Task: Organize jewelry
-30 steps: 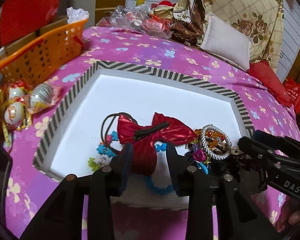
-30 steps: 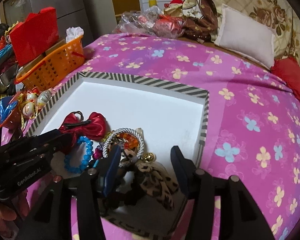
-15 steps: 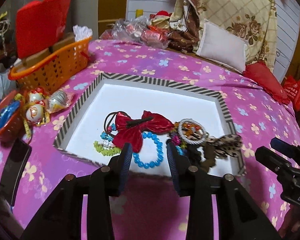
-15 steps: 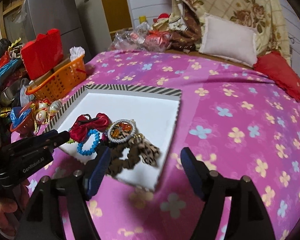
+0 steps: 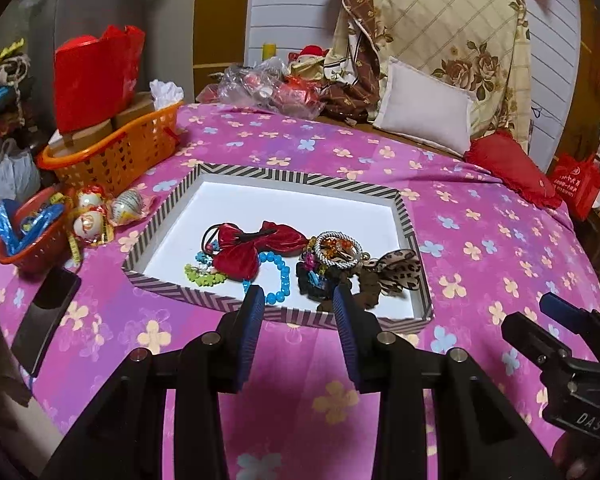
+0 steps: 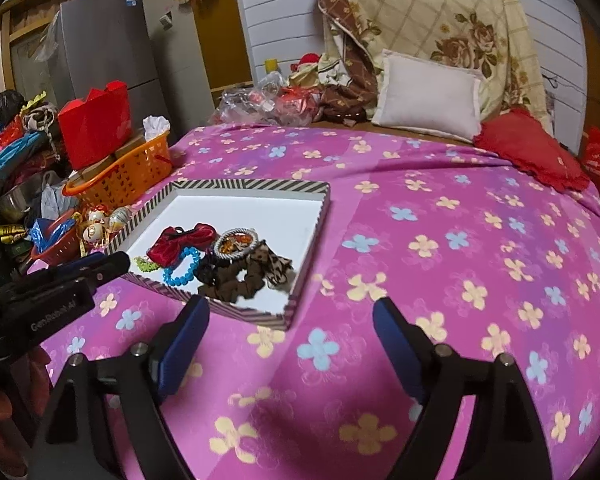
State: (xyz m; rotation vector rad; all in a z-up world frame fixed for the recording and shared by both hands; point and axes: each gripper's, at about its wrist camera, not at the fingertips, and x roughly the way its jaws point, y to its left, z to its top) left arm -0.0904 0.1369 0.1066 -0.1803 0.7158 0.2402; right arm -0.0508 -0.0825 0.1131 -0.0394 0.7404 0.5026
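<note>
Both grippers hang above the pink flowered bedspread (image 6: 440,216), tilted downward toward the striped tray (image 5: 296,178), and both sit on the near side of it, touching nothing.

The left gripper (image 5: 298,300) has its blue-padded fingers partly spread, with only air between them; its tips line up just short of the tray's near wall. The right gripper (image 6: 290,320) has just been opening and now stands wide apart, empty, over bare bedspread off the tray's near right corner. A hand shows at the lower left edge of the right wrist view, wrapped around the left tool's handle.

The jewelry lies heaped in the near half of the tray: a red velvet bow (image 5: 256,246), a blue bead bracelet (image 5: 274,280), a silver bangle (image 5: 338,250), a leopard-print scrunchie (image 5: 396,270).

An orange basket (image 5: 116,156) sits far left of the tray.
</note>
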